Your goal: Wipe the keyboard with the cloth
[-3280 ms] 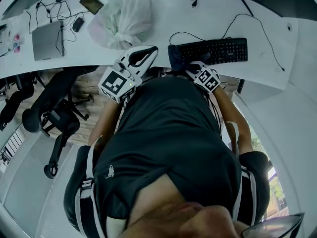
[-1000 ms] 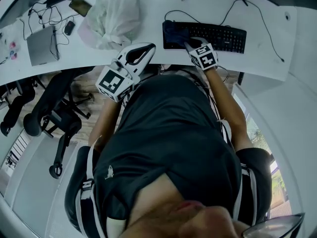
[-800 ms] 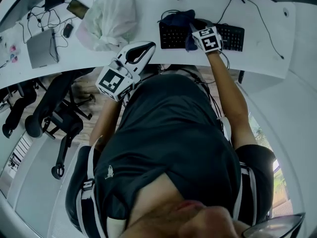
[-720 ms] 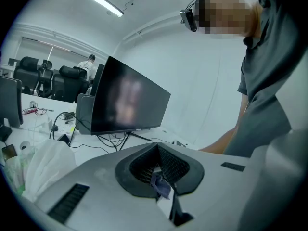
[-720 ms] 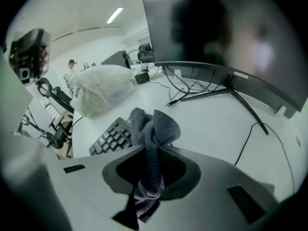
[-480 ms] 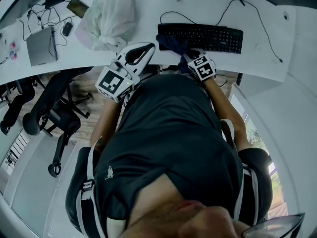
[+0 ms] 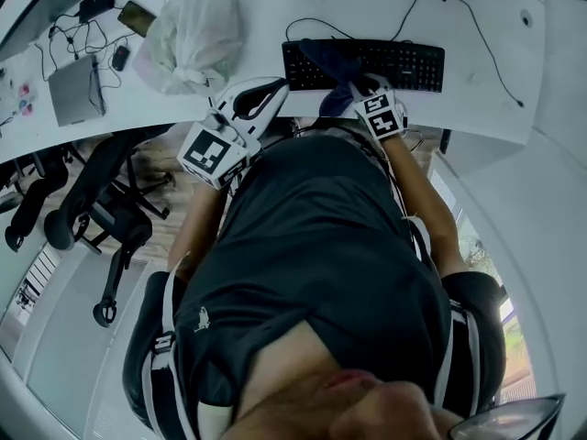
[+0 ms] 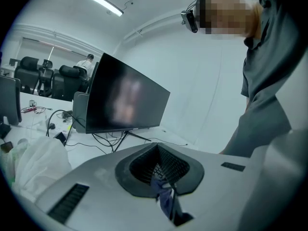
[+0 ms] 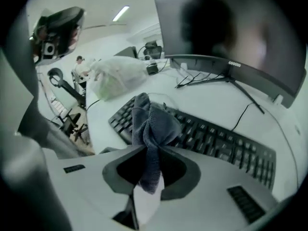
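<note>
- Since half a second ago the right gripper has gone forward from the desk's near edge onto the keyboard; the cloth has gone with it, up from the keyboard's front left corner onto the keys.
- The right gripper's jaws are clamped on the cloth; in the right gripper view the dark blue fabric bunches up out of the pinch and hides a patch of keys.
- The cloth lies on the left-middle keys; a fold trails off the keyboard's near edge toward the person.
- The left gripper is held at the desk edge, left of the keyboard, apart from cloth and keys; its jaws are drawn together on nothing; keys and cloth show through the opening in the left gripper view.
- A plastic bag sits just beyond the left gripper, left of the keyboard; it is near but not touching.
- The monitor stands behind the keyboard; the keyboard's cable loops across the desk toward it.
- A laptop and a phone sit far left, well apart from the work.
- An office chair stands on the floor to the person's left.
- The person's torso hides the desk's near edge below the grippers in the head view.
</note>
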`<state>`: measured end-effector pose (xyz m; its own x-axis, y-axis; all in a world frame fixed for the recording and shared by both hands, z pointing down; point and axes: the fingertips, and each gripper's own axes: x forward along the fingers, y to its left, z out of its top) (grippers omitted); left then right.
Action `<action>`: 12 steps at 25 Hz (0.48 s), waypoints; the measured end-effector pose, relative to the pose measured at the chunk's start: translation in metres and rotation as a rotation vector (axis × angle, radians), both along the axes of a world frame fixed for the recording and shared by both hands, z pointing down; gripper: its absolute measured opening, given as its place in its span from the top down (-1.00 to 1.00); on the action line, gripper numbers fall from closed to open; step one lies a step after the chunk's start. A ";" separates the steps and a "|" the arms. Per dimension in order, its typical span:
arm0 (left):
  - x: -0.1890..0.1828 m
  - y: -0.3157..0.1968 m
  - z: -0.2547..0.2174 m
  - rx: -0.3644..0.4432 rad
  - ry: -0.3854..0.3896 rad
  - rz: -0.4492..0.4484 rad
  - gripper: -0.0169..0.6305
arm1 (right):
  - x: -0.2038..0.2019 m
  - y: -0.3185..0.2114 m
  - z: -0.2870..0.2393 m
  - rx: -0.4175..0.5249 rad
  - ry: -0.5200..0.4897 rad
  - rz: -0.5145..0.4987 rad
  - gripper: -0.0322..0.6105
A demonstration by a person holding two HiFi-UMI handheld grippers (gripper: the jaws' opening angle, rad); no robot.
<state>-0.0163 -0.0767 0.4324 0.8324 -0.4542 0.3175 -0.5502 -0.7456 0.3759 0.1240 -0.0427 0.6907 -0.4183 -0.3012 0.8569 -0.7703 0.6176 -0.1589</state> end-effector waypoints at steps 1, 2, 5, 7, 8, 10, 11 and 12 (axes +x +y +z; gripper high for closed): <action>0.000 0.001 0.002 -0.003 -0.001 -0.004 0.93 | -0.003 0.022 0.003 -0.030 -0.010 -0.015 0.68; -0.001 0.002 0.004 -0.006 -0.003 -0.004 0.93 | -0.004 0.035 0.005 -0.053 -0.019 -0.021 0.68; -0.003 0.007 0.011 0.004 -0.018 0.018 0.93 | 0.004 0.010 -0.007 0.026 -0.021 -0.004 0.68; 0.001 0.007 0.010 0.008 -0.027 0.022 0.93 | 0.015 -0.036 -0.015 0.117 0.012 -0.001 0.68; 0.004 0.008 0.009 0.007 -0.029 0.021 0.93 | 0.022 -0.057 -0.013 0.134 0.032 0.001 0.68; 0.014 0.008 0.005 0.015 -0.028 0.026 0.93 | 0.037 -0.082 -0.005 0.118 0.043 0.029 0.68; 0.017 0.008 0.004 0.016 -0.030 0.026 0.93 | 0.041 -0.083 -0.004 0.107 0.026 0.055 0.68; 0.019 0.009 0.004 0.015 -0.033 0.024 0.93 | 0.041 -0.074 -0.004 0.099 0.003 0.078 0.68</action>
